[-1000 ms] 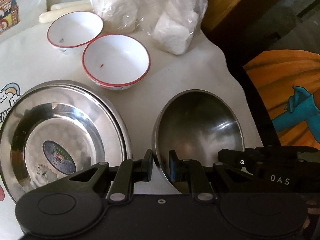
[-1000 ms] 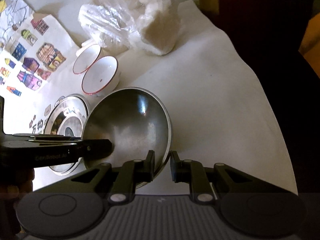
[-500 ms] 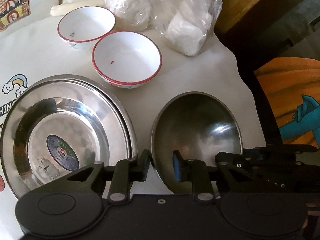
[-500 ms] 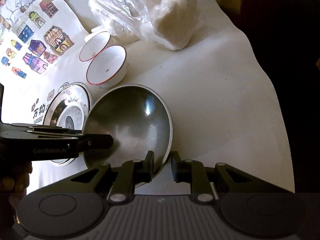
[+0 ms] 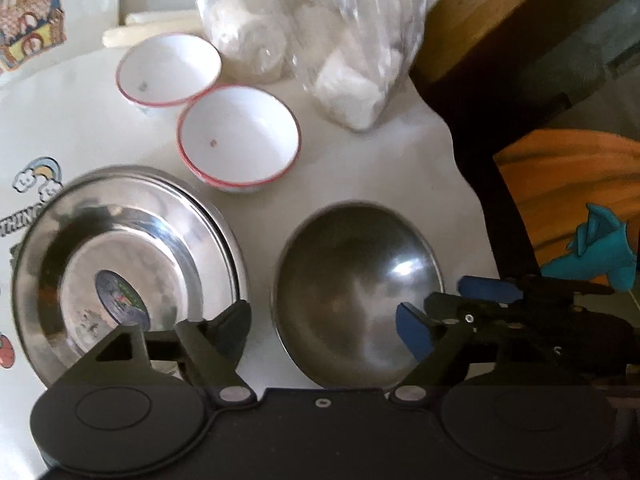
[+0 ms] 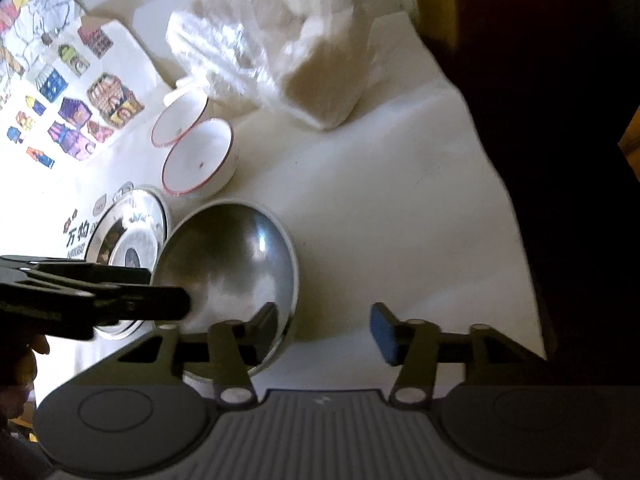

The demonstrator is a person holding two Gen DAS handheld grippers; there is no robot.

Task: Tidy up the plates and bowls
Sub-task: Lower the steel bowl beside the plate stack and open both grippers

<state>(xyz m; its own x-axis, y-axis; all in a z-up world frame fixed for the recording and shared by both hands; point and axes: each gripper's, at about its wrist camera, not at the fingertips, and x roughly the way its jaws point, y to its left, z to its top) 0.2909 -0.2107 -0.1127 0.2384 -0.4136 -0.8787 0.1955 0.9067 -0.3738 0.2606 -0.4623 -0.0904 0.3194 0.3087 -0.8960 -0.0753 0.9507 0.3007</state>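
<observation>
While both sets of fingers are spreading apart, nothing is gripped by either. At the left of the left wrist view, stacked steel plates (image 5: 124, 276) are seen on the white surface (image 5: 360, 168), with a sticker in the top one. Behind them, two red-rimmed bowls (image 5: 240, 138) are set just beside each other, near a plastic bag (image 5: 320, 36) of white items. To the right of the plates, a steel bowl (image 5: 356, 296) is rested on the surface. Its near-left rim is straddled by the left gripper (image 5: 324, 320), one finger outside, one over the hollow, neither pressing. Further right, the right gripper (image 6: 326, 330) is released likewise, its left finger (image 6: 260, 336) over the bowl's rim, its blue-padded finger (image 6: 384, 334) apart.
</observation>
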